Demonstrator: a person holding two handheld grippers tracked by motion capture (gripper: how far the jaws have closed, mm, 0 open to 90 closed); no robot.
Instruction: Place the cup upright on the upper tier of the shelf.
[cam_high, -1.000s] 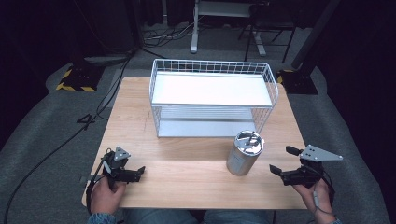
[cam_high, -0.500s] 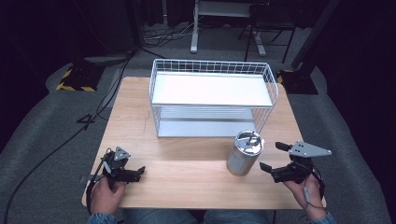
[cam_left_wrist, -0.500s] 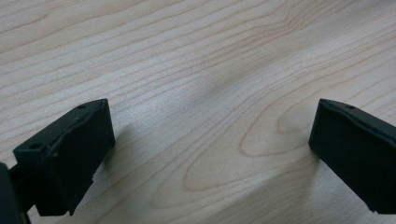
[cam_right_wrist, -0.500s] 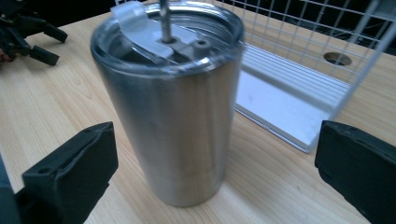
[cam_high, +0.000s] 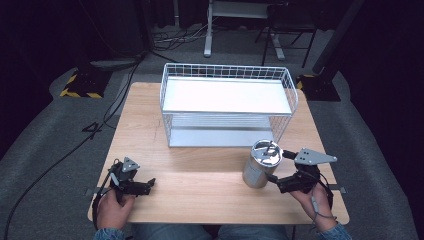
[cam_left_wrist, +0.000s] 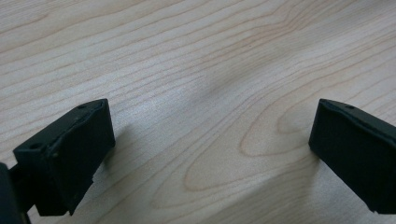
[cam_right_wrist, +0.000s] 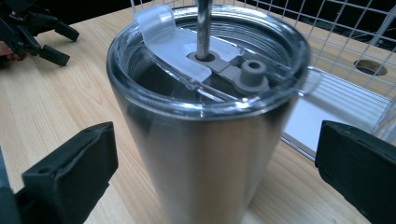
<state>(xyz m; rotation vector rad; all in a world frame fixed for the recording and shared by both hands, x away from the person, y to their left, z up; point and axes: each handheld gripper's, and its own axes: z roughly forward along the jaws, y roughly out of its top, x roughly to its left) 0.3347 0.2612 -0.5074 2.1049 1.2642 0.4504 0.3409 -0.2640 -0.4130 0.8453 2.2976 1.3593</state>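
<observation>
A steel tumbler (cam_high: 260, 169) with a clear lid and a metal straw stands upright on the wooden table (cam_high: 200, 192), in front of the wire rack. My right gripper (cam_high: 276, 181) is open just to the tumbler's right, pointing at it. In the right gripper view the tumbler (cam_right_wrist: 205, 154) stands between the wide-apart jaws of that gripper (cam_right_wrist: 215, 175), and neither jaw touches it. My left gripper (cam_high: 148, 185) rests low at the table's front left, open. Bare wood lies between its jaws in the left gripper view (cam_left_wrist: 210, 149).
A white wire rack (cam_high: 227, 107) with two shelves takes up the back half of the table, close behind the tumbler. Its mesh wall (cam_right_wrist: 336, 28) is at the right gripper view's upper right. Cables lie on the dark floor at the left.
My right gripper has moved left and a little down toward the tumbler, so its jaws now flank it. The left gripper and the tumbler have stayed put.
</observation>
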